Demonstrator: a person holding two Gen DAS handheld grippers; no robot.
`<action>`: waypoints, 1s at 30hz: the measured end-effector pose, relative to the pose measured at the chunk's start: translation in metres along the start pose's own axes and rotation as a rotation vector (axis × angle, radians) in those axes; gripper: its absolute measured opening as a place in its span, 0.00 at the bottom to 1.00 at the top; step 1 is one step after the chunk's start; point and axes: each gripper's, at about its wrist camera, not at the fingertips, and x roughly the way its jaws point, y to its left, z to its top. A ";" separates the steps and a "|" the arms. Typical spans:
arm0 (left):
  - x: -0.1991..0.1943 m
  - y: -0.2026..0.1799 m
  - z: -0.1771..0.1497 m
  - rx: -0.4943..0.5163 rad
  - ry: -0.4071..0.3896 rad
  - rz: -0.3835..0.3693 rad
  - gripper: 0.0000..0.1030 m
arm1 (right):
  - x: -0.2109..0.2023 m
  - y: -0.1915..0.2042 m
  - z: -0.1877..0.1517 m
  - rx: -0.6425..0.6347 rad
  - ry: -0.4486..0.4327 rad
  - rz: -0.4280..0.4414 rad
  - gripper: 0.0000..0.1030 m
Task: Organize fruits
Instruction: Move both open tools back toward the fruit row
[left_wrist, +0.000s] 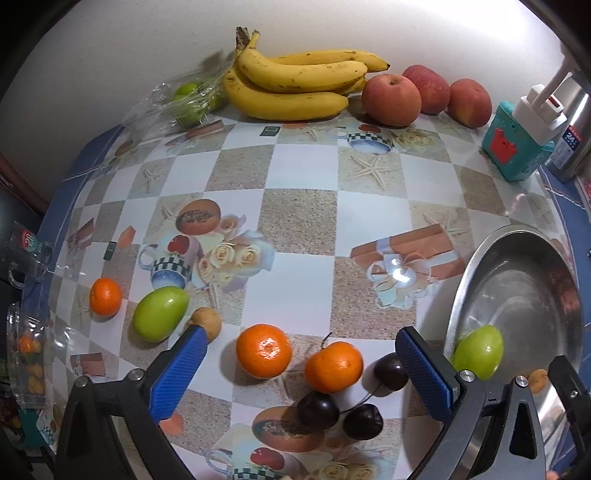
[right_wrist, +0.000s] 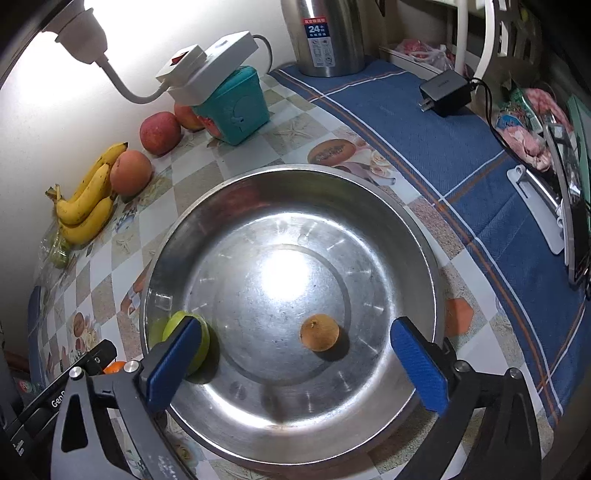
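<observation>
- Right tongs hanging spread, empty, over shiny round steel bowl collecting the fruit.
- Left tongs spread, straddling round orange mandarins on counter.

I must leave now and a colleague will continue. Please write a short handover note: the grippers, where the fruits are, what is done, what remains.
Left gripper: open, empty, above the loose fruit.
Right gripper: open, empty, over the steel bowl.
Done: one green fruit and one small brown fruit lie in the bowl.
Left on the table: three oranges, a second green fruit, a brown fruit, three dark cherries.
Bananas and apples lie by the wall.
</observation>
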 end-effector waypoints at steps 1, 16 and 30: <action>0.000 0.001 0.000 0.001 -0.003 0.002 1.00 | 0.000 0.000 0.000 0.000 0.000 0.004 0.99; -0.019 0.014 -0.002 0.088 -0.026 0.019 1.00 | -0.006 0.017 -0.008 -0.071 0.001 0.035 0.99; -0.037 0.098 0.001 -0.025 -0.086 0.097 1.00 | -0.006 0.088 -0.041 -0.272 0.043 0.172 0.99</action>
